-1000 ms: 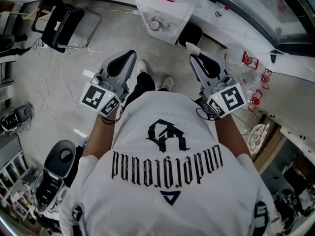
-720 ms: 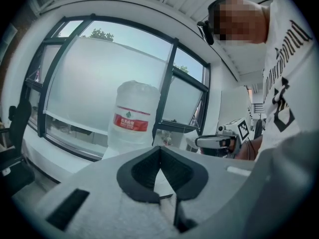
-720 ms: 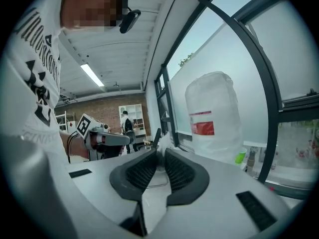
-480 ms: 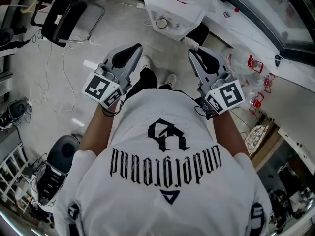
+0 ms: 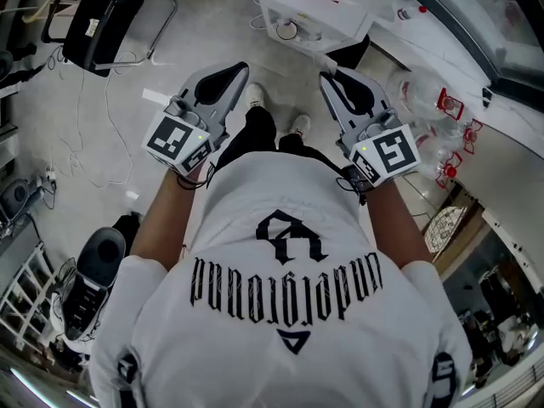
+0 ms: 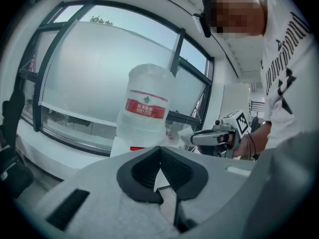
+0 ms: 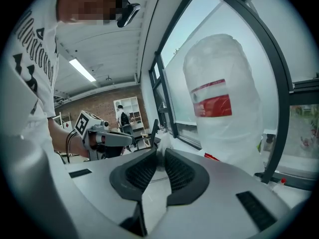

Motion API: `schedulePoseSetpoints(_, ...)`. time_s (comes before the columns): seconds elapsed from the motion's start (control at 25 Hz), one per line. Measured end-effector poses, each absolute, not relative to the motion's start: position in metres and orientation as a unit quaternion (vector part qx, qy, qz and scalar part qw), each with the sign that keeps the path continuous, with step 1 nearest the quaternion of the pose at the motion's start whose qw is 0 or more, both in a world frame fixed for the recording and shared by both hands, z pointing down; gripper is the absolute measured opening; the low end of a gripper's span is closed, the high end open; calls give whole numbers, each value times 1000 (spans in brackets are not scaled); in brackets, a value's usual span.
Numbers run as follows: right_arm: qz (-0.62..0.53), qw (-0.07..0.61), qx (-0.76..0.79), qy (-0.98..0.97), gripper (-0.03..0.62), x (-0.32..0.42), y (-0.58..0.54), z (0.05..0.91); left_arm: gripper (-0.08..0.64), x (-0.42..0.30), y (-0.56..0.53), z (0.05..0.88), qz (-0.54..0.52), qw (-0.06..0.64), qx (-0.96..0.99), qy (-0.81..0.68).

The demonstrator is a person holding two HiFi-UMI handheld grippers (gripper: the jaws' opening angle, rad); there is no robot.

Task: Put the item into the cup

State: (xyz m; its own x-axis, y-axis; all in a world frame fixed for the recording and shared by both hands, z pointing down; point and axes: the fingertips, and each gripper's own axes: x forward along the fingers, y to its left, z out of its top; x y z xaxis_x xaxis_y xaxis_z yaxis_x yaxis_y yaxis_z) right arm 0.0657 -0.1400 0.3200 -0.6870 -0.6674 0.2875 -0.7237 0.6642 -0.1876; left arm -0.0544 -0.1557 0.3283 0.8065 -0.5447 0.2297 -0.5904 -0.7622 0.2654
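Note:
My right gripper (image 5: pixel 325 73) (image 7: pixel 160 152) is shut on a small white item (image 5: pixel 328 59) (image 7: pixel 161 139) that sticks out past its tips. Beside it at the same height, my left gripper (image 5: pixel 242 68) (image 6: pixel 160 149) is shut with nothing in it. Both point toward a white water dispenser (image 5: pixel 316 17) that carries a big clear bottle with a red label (image 6: pixel 145 103) (image 7: pixel 222 103). A round cup-like rim (image 5: pixel 287 31) sits on the dispenser's ledge, ahead of and between the two grippers. Each gripper view shows the other gripper (image 6: pixel 204 137) (image 7: pixel 127 139) off to the side.
A black chair (image 5: pixel 98 15) stands at the far left with cables (image 5: pixel 85 134) trailing over the floor. Empty clear bottles with red handles (image 5: pixel 442 100) lie to the right under a white counter (image 5: pixel 510 155). A black device (image 5: pixel 98 266) sits on the floor at lower left.
The person has stepped forward, so the dispenser and cup have come closer to the gripper tips. Both grippers have stayed shut, side by side.

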Motion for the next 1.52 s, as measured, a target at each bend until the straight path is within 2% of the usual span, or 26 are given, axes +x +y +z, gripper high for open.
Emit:
schedulePoseSetpoints(0.52, 186, 145, 392, -889, 61, 37, -179, 398, 12, -69, -194, 393, 93, 193, 932, -291)
schedulePoseSetpoints(0.88, 210, 178, 376, -885, 61, 18, -197, 459, 12, -70, -202, 437, 118, 189, 938, -264)
schedulePoseSetpoints(1.52, 259, 242, 389, -850, 61, 22, -237, 593, 12, -68, -239, 521, 143, 197, 940, -240)
